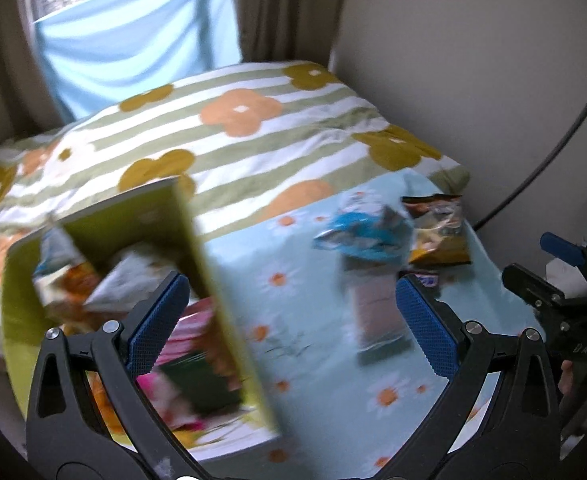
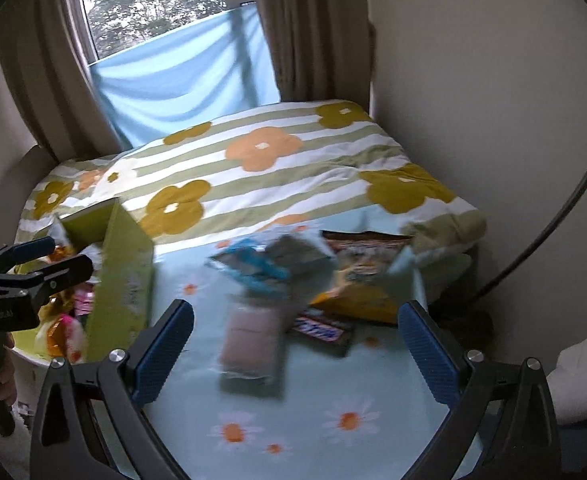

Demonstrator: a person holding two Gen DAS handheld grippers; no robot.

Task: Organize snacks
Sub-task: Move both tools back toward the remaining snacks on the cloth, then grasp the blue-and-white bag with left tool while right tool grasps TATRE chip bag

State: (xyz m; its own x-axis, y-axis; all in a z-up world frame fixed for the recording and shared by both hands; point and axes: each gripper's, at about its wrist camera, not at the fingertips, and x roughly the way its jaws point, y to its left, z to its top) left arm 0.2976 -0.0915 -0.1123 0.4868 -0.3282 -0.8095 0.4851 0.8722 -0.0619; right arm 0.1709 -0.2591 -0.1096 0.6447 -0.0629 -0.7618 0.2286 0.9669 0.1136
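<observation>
Snacks (image 2: 253, 344) ahead of spread right fingers (image 2: 429, 356), seemingly untouched.

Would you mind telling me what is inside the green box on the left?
The green box holds several snack packets: a white one, an orange one and a pink one. Blur hides their labels, and anything beneath them is covered.

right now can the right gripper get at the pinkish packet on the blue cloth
Probably yes: the right gripper has its jaws open, and the pinkish packet lies flat straight ahead, with nothing over it but a blue packet at its far end.
</observation>
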